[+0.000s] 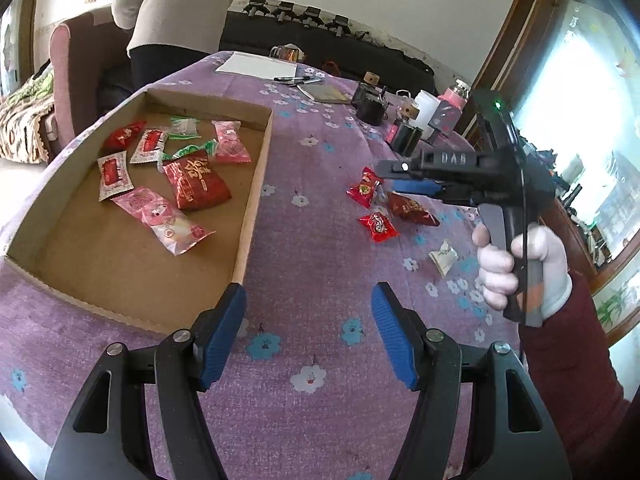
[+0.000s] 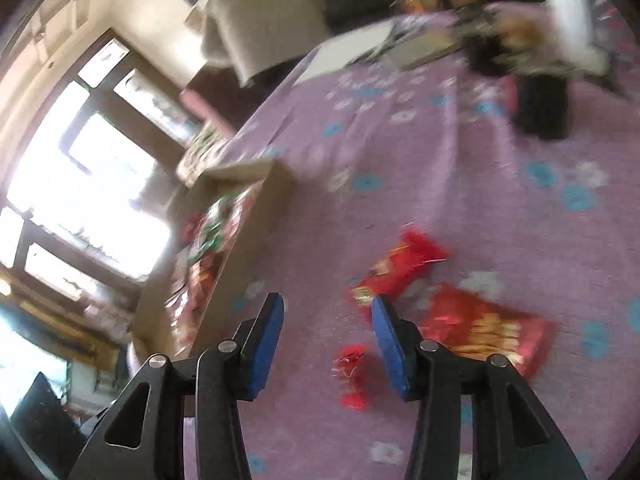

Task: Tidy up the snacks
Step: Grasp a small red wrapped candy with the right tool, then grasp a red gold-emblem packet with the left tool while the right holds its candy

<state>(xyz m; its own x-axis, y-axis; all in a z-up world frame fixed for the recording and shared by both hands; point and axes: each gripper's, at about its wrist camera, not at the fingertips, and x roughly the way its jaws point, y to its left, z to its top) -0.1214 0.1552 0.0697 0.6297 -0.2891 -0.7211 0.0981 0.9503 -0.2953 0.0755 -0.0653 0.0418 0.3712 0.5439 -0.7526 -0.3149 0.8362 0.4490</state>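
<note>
Left wrist alone shows white candy (image 1: 443,258).

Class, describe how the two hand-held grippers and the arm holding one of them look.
Each hand-held gripper, left and right, has black linkage arms, silver pivot pins and ribbed blue pads. The right one bears "DAS" lettering, a green light and a black cable. Its holder wears a white glove and maroon sleeve.

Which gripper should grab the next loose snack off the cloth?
Right. The right gripper hangs open directly over the loose red packets, while the left gripper is open over bare cloth near the cardboard tray.
</note>
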